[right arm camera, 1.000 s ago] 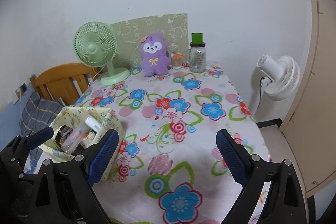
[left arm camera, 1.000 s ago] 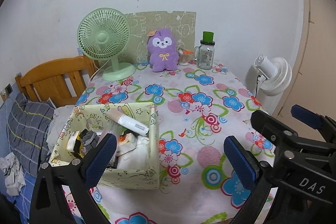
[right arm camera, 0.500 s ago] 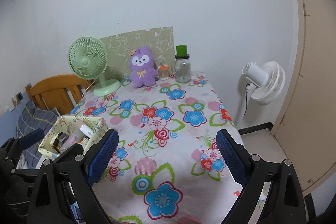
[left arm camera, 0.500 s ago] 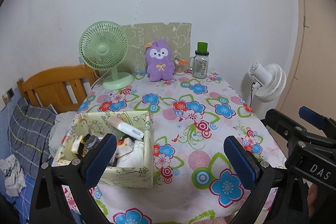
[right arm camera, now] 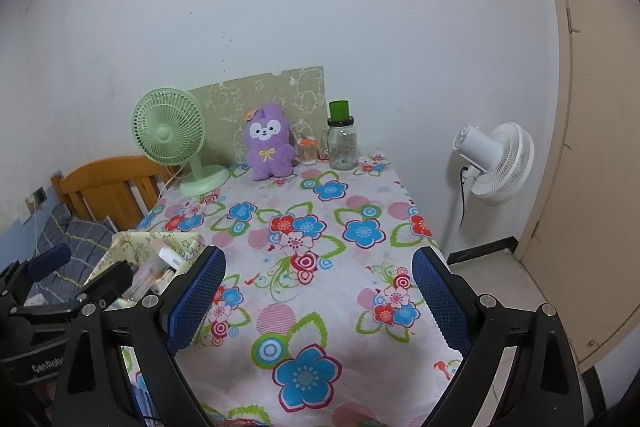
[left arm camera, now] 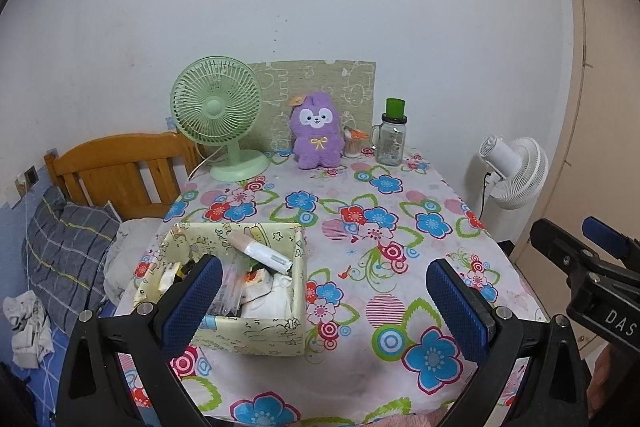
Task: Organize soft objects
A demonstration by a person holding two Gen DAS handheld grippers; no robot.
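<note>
Purple plush toy [left arm camera: 317, 134], one; two fans; one box [left arm camera: 224, 287].

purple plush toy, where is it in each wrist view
Left wrist view: the purple plush toy sits upright at the table's far edge, just above centre of the picture.
Right wrist view: the toy sits left of centre.
Shared landmark: the green desk fan stands to its left in both.
</note>
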